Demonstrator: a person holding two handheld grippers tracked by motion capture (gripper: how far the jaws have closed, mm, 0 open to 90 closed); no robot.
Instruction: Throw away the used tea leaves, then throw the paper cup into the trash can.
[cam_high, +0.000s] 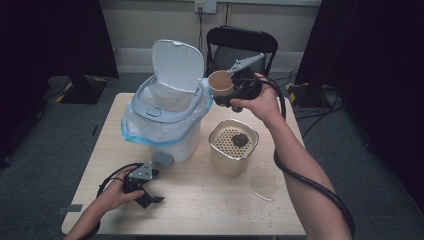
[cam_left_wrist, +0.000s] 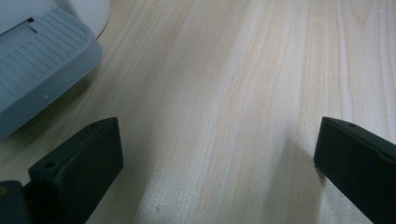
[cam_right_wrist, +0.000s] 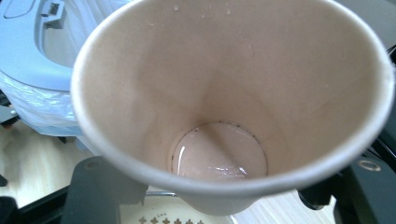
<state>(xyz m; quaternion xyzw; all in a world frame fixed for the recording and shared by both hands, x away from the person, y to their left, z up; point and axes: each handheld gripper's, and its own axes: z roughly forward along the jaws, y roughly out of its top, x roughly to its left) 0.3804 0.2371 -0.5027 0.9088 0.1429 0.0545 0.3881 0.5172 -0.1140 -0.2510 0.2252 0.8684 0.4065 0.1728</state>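
My right gripper (cam_high: 226, 95) is shut on a brown paper cup (cam_high: 220, 83), held in the air beside the open bin's rim. In the right gripper view the cup (cam_right_wrist: 224, 93) is tilted toward the camera, with a thin film of liquid at its bottom. A white pedal bin (cam_high: 167, 107) with a grey rim, a plastic liner and a raised lid stands at the table's back left. My left gripper (cam_high: 150, 194) rests low on the table at the front left, open with nothing between its jaws. Its black fingertips (cam_left_wrist: 79, 163) frame bare wood.
A beige container (cam_high: 233, 146) with a perforated strainer top holds a dark wet lump and stands right of the bin. A puddle (cam_high: 264, 183) lies on the table in front of it. The bin's grey pedal (cam_left_wrist: 37, 65) is near the left gripper. A black chair (cam_high: 242, 45) stands behind the table.
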